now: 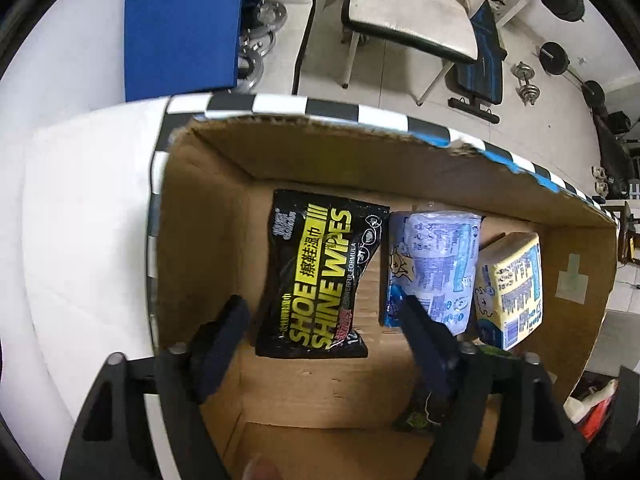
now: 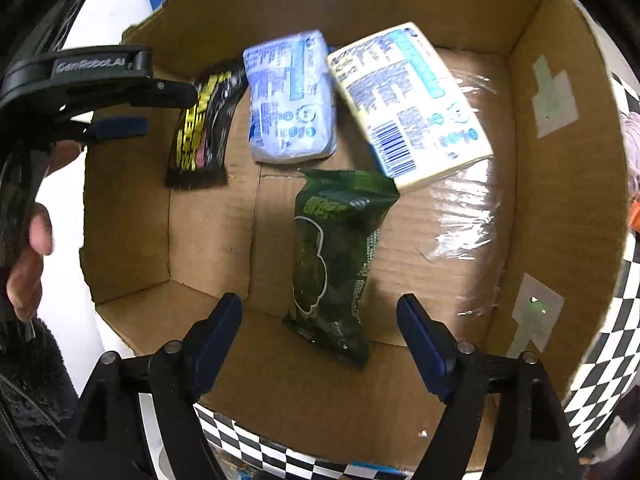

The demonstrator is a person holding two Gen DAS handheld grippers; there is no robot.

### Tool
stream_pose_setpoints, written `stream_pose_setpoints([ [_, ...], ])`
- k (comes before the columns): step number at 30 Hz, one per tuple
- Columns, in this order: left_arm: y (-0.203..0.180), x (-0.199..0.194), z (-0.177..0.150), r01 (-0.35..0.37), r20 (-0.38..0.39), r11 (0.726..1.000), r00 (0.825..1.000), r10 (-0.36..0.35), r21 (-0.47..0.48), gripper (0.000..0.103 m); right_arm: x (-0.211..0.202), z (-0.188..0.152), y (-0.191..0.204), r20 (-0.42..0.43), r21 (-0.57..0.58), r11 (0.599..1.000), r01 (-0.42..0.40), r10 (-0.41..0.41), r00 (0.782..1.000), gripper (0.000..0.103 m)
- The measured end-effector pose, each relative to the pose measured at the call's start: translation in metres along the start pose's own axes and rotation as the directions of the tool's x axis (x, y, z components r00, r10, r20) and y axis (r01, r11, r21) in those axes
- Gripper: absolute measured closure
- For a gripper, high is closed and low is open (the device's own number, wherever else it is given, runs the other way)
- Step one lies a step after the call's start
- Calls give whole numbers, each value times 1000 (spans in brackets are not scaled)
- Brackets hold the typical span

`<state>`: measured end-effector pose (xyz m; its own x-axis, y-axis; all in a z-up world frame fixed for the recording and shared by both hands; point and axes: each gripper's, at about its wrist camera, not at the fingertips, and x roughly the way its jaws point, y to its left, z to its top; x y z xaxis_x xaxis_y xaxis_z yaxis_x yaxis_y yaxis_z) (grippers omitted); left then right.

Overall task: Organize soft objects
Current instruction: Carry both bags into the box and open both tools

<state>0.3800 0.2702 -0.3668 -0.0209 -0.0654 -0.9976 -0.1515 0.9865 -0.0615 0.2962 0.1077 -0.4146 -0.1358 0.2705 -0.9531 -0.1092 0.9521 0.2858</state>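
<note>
The right gripper (image 2: pixel 319 334) has its jaws spread, the green packet (image 2: pixel 334 256) lying loose between and beyond them on the cardboard box (image 2: pixel 132 232) floor. The left gripper (image 1: pixel 324 334) also stands spread, above the near end of the black shoe wipes pack (image 1: pixel 320 276).

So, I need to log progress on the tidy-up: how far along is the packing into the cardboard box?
Four soft packs lie in the cardboard box: the black shoe wipes pack, blue pack, yellow pack and green pack. Both the left gripper and right gripper are open and empty. Anything left outside the box isn't visible.
</note>
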Motion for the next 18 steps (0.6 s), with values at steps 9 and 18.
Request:
stream_pose_setpoints([
  [9, 2, -43, -49, 2, 130, 1000, 992, -2, -5, 5, -47, -13, -2, 138, 46, 990, 134, -139, 981, 0],
  [18, 4, -84, -124, -15, 254, 999, 967, 22, -30, 5, -96, -40, -5, 242, 73, 980, 184, -196, 950, 0],
])
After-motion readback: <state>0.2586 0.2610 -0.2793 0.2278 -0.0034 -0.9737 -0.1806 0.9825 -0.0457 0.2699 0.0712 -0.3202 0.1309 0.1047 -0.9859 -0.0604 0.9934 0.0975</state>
